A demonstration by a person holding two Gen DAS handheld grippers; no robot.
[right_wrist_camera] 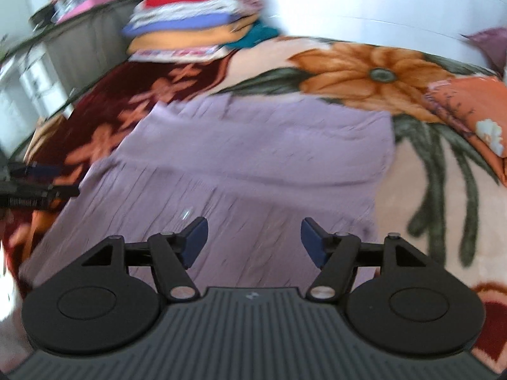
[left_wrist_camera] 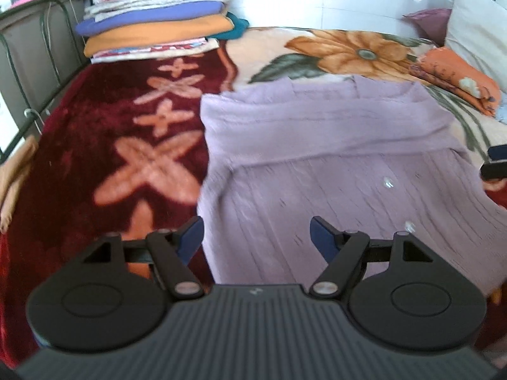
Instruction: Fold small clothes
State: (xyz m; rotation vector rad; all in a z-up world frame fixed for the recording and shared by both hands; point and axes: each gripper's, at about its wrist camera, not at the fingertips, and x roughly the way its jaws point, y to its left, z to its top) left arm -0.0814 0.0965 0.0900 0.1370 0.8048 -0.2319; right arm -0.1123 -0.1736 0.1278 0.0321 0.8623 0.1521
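— Two tools in view; their state?
— Left tool [left_wrist_camera: 256, 237] spread wide, holding nothing, above the near left part of the garment [left_wrist_camera: 332, 145]. Right tool [right_wrist_camera: 253, 240] likewise wide and holding nothing, over the garment's near part [right_wrist_camera: 253, 158].
— Garment's position?
— Lilac, lying flat on the bed [left_wrist_camera: 95, 120], upper part folded across the ribbed lower part.
— Surroundings?
— Stack [left_wrist_camera: 158, 15] of folded laundry at the far left corner; orange cloth [left_wrist_camera: 459, 79] on the right, near a pillow [left_wrist_camera: 475, 31].
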